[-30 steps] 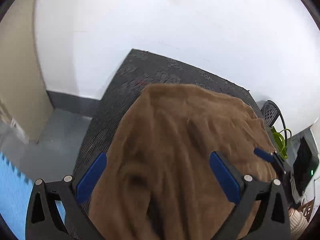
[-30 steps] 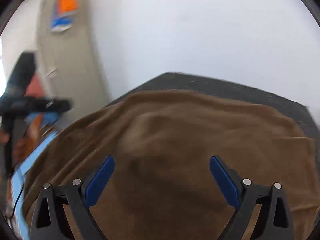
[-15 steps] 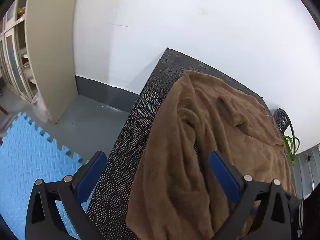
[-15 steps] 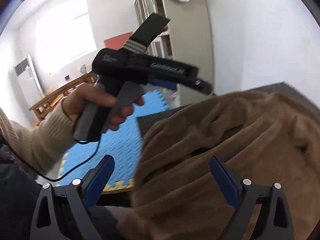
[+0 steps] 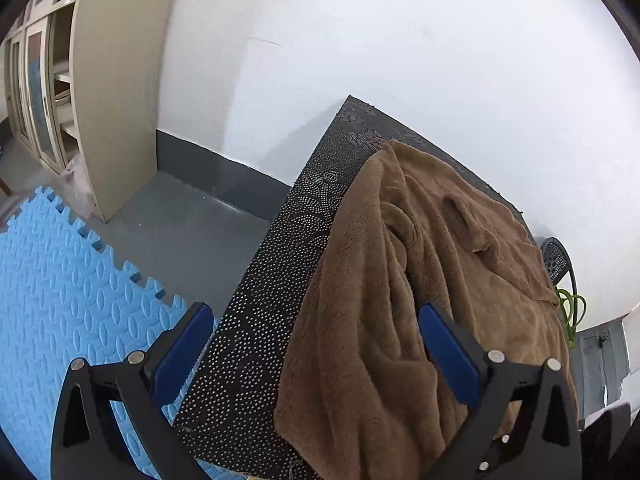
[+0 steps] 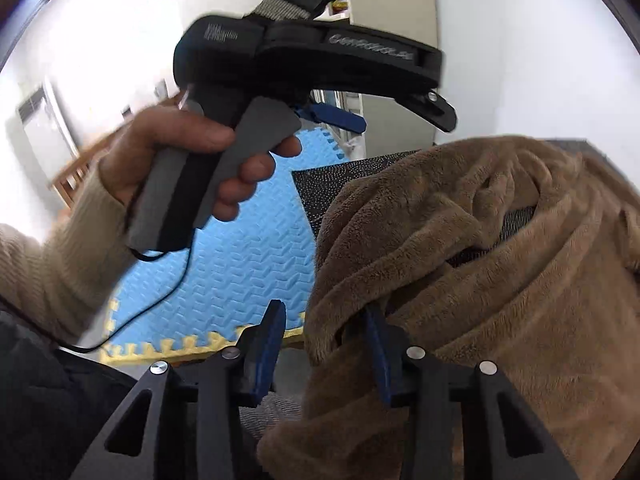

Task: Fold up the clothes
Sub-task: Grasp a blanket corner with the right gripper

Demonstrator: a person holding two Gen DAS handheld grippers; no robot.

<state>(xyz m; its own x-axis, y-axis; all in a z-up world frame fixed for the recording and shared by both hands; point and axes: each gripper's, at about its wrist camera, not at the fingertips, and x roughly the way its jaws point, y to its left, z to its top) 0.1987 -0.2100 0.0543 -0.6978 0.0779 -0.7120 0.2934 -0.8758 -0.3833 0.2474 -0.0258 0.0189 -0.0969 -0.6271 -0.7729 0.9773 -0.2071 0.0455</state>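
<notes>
Looking past the left tongs [image 5: 312,354], you get a dark dotted surface [image 5: 280,272] pushed up against a plain white wall [image 5: 400,40], grey floor to the left of it, blue foam mats [image 5: 60,288] under the left finger and a beige cabinet [image 5: 108,100] further off. The brown fleece garment [image 5: 420,264] lies crumpled on the surface, straight ahead and right of those tongs, which are spread wide and released with nothing in them. Only the right wrist view shows the person: a hand [image 6: 188,160] in a cream sleeve [image 6: 52,264] gripping the left tool's handle, up and left of the right tongs [image 6: 324,354]. Those have just been closing, with a bunched fold of the garment's near edge between them; the right pad sits against it, the left one looks clear. Fabric's thick, plush, full of soft ridges, with a gap showing the surface underneath.
</notes>
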